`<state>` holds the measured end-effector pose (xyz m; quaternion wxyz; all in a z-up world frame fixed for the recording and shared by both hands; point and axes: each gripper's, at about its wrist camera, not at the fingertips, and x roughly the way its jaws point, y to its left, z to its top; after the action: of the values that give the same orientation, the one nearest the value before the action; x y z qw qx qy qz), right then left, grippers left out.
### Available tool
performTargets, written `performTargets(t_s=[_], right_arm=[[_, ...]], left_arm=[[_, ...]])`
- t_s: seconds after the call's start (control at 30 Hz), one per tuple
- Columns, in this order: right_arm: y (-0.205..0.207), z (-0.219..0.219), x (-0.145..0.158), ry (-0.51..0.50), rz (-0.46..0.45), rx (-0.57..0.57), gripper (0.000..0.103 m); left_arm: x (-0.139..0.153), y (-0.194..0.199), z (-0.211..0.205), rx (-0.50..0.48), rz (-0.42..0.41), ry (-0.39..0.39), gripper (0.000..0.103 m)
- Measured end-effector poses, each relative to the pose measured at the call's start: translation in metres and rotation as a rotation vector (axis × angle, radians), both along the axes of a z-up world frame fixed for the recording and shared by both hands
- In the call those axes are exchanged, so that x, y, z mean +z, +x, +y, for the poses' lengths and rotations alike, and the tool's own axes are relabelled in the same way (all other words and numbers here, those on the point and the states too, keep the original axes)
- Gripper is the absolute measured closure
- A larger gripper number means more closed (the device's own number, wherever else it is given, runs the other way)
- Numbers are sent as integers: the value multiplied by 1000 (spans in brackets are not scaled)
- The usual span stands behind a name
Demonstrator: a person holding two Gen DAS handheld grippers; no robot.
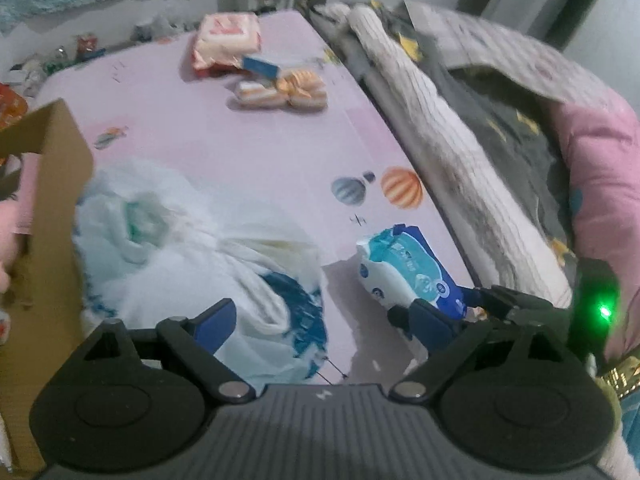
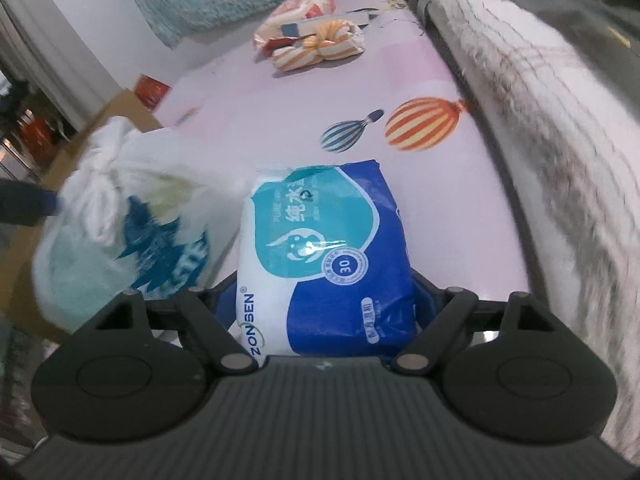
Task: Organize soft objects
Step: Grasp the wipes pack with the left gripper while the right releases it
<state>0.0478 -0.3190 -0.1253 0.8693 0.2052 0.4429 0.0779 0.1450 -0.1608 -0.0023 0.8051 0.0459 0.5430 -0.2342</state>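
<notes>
Pink table with balloon prints carrying soft things. Right gripper clamping blue wipes pack near table's right edge. Left gripper hanging with jaws apart, nothing between pads, over knotted white bag sitting at left edge beside cardboard box. Striped bundles and red-white pack lying at far end.

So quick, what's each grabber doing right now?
Left gripper: open, holding nothing.
Right gripper: closed on the blue wipes pack.
</notes>
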Motion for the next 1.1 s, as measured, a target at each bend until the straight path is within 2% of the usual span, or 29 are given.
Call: performTargets(t_s=[0.17,0.23,0.4,0.57,0.67,0.9,1.1], right_arm=[[-21,-15,-6,121,-41,-22,19],[-23,-20,-9,141,-54,-27,18],[-26,-15,-12,114,-84,-14,16],[-30,-8,-13,77,-115,5,15],[-32,-10,-13,88,-123,17,15],[-30,-25,-19,191,-133,7,15],[-34,-14,-19,129,-159,15,18]], left_arm=[[-20,3,-27,-54,53,14,14],[-30,6,-39,-75,82,27,14],[-53,13,-74,-136,145,58,14],[-83,14,-104,-157,193,131,17],[-92,16,-109,-151,229,103,18],[-100,22,-120,-121,288,79,16],[-102,22,-125,-109,272,93,14]])
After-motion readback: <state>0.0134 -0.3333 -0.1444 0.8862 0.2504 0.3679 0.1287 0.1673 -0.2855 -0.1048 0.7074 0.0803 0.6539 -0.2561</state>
